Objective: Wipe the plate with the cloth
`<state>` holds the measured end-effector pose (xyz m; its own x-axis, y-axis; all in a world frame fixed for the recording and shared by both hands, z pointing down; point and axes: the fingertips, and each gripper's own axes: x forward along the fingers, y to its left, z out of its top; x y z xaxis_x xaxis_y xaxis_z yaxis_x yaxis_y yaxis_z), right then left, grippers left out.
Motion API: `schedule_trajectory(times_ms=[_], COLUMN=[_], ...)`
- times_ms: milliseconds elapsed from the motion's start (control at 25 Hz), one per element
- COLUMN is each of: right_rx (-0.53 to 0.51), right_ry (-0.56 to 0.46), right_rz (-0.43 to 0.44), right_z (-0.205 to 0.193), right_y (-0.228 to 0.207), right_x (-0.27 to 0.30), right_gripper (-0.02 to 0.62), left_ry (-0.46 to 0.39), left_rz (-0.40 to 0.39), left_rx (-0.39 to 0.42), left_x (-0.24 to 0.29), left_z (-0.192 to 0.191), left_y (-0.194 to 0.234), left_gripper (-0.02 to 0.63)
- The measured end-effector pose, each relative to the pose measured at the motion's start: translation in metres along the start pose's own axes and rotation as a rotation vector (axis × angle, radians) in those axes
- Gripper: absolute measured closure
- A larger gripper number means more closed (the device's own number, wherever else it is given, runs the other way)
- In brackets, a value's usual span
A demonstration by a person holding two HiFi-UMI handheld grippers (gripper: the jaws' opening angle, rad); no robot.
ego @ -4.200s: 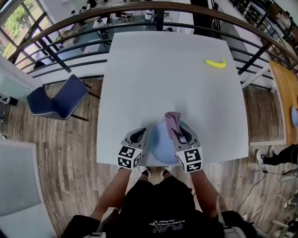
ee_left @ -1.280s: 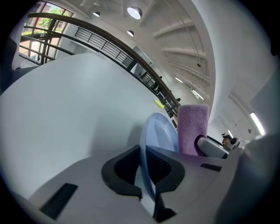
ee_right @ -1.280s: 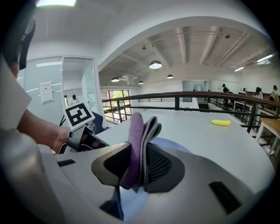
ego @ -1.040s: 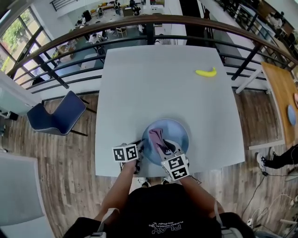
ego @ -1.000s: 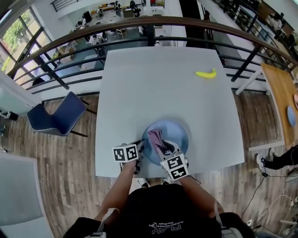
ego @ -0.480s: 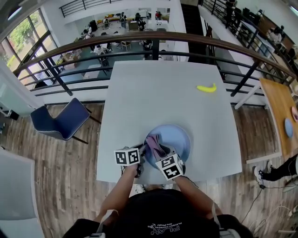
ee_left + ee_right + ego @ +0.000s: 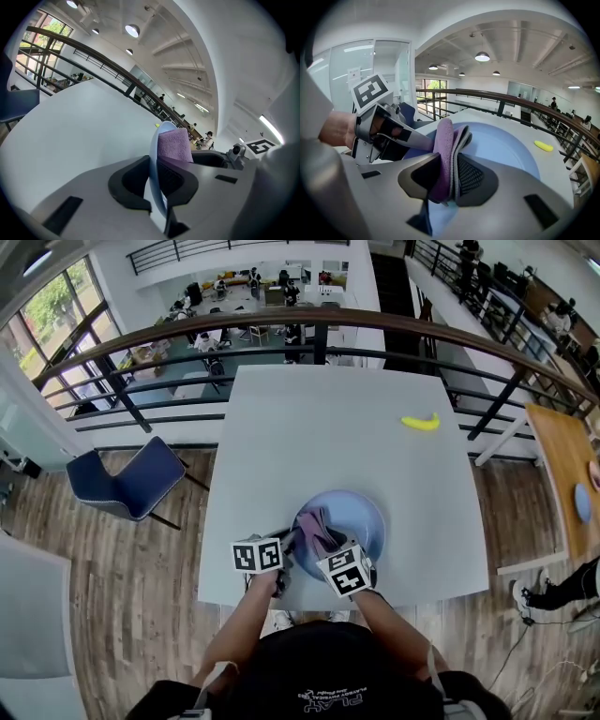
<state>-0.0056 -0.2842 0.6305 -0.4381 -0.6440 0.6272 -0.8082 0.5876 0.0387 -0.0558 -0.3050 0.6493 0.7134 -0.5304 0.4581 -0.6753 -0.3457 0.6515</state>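
The right gripper (image 7: 447, 180), clamped on the purple cloth (image 7: 443, 140), is drawing it back toward the near-left rim of the blue plate (image 7: 501, 140) near the edge of the table (image 7: 319, 427), while the left gripper (image 7: 155, 174), jaws just easing slightly apart, is still pinching that rim mid-wipe.

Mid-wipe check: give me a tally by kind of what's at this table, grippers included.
plate: 1
cloth: 1
banana: 1
grippers: 2 (left gripper, right gripper)
Total: 5
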Motion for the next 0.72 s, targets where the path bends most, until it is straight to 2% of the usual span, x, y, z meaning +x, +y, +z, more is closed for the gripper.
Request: schedule_trajectory(times_ms=[440,720], right_rx=[0.042,0.08], right_ry=[-0.014,-0.019], right_rz=[-0.062,-0.158], right_z=[0.001,-0.012], right_y=[-0.019,-0.054], right_x=[-0.001,-0.006], right_gripper=[0.485,0.485], left_ry=[0.009,0.002], left_rz=[-0.009,-0.016], left_rx=[0.008,-0.018], left_x=[-0.01,-0.011], left_z=[-0.001,-0.008], left_y=[0.0,0.004], left_gripper=[0.566,0.56])
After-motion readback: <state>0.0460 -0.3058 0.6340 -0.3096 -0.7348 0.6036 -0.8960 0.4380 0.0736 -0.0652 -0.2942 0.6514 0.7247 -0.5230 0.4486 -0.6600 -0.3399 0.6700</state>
